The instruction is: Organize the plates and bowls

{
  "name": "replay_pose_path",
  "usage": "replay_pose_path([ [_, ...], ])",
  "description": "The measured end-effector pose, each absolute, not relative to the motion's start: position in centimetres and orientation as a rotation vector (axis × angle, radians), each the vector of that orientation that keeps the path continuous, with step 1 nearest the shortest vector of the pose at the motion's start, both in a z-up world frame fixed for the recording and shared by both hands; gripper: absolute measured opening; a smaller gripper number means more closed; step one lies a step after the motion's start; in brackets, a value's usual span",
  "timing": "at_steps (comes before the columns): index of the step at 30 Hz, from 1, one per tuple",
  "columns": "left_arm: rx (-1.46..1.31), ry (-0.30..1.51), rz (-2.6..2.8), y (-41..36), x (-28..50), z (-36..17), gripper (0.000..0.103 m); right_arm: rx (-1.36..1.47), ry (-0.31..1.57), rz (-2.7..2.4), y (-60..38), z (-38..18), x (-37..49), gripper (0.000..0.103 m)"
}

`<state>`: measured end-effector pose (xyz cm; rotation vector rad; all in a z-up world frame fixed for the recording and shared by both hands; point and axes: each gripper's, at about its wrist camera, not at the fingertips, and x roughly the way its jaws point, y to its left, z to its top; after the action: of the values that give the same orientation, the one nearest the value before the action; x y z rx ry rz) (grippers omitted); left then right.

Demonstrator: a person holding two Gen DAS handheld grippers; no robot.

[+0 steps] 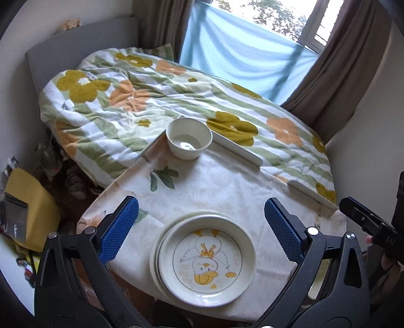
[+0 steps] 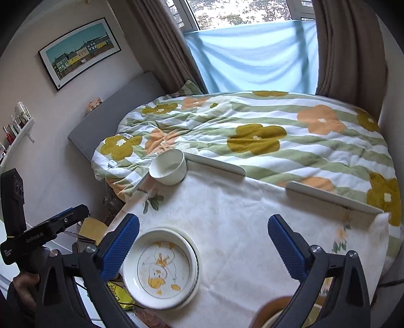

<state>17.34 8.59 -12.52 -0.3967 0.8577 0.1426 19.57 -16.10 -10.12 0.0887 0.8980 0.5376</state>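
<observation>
The left hand-held gripper (image 1: 201, 228) was held with its blue-padded fingers (image 1: 118, 229) spread wide apart, nothing between them, above the near edge of the bench (image 1: 227, 186). The right hand-held gripper (image 2: 203, 246) was likewise held wide open and empty over the same bench, its fingers (image 2: 285, 248) well apart. A stack of plates (image 1: 205, 258) was seen on the near part of the bench, on a pale floral tablecloth (image 1: 202, 181); the top plate bore a yellow duck drawing, and the rims of others showed beneath it, their count not being clear. A single white bowl (image 1: 188, 138) was set upright at the far left corner of the bench, well apart from the plates, beside a raised white rail (image 1: 237, 150). A bed with a flowered quilt (image 1: 141, 101) was seen beyond the bench, under a curtained window (image 2: 252, 12).
</observation>
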Motion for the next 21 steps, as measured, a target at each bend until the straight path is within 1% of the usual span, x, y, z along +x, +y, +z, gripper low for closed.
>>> replay_pose_path([
  [3, -0.463, 0.879, 0.146, 11.7, 20.8, -13.7, 0.100, 0.059, 0.956, 0.575, -13.1, -10.0, 23.1, 0.102],
  [5, -0.492, 0.905, 0.153, 13.2, 23.3, -15.0, 0.100, 0.072, 1.021, 0.572, -10.7, -10.9, 26.3, 0.102],
  [9, -0.565, 0.967, 0.140, 15.9, 28.0, -18.6, 0.099, 0.044, 1.076, 0.537, -6.9, -13.3, 31.1, 0.102],
  [11, -0.593, 1.001, 0.135, 16.9, 30.5, -20.8, 0.096, 0.057, 1.139, 0.554, -5.1, -15.3, 33.6, 0.101],
  [13, -0.610, 1.038, 0.128, 17.6, 32.8, -23.0, 0.084, 0.103, 1.198, 0.576, -3.6, -17.7, 36.2, 0.101],
  [14, -0.616, 1.058, 0.125, 17.9, 34.0, -24.2, 0.081, 0.117, 1.221, 0.577, -2.9, -19.0, 37.2, 0.100],
  [15, -0.622, 1.079, 0.123, 18.3, 34.9, -25.3, 0.075, 0.128, 1.240, 0.576, -2.3, -20.0, 38.0, 0.096],
  [16, -0.631, 1.102, 0.118, 18.5, 35.9, -26.5, 0.066, 0.143, 1.269, 0.576, -1.8, -21.5, 38.8, 0.092],
  [18, -0.640, 1.130, 0.107, 18.8, 37.2, -28.2, 0.056, 0.169, 1.324, 0.584, -0.7, -23.6, 39.8, 0.071],
  [21, -0.631, 1.149, 0.099, 19.3, 38.6, -29.9, 0.052, 0.182, 1.363, 0.588, 0.6, -26.2, 40.7, 0.059],
])
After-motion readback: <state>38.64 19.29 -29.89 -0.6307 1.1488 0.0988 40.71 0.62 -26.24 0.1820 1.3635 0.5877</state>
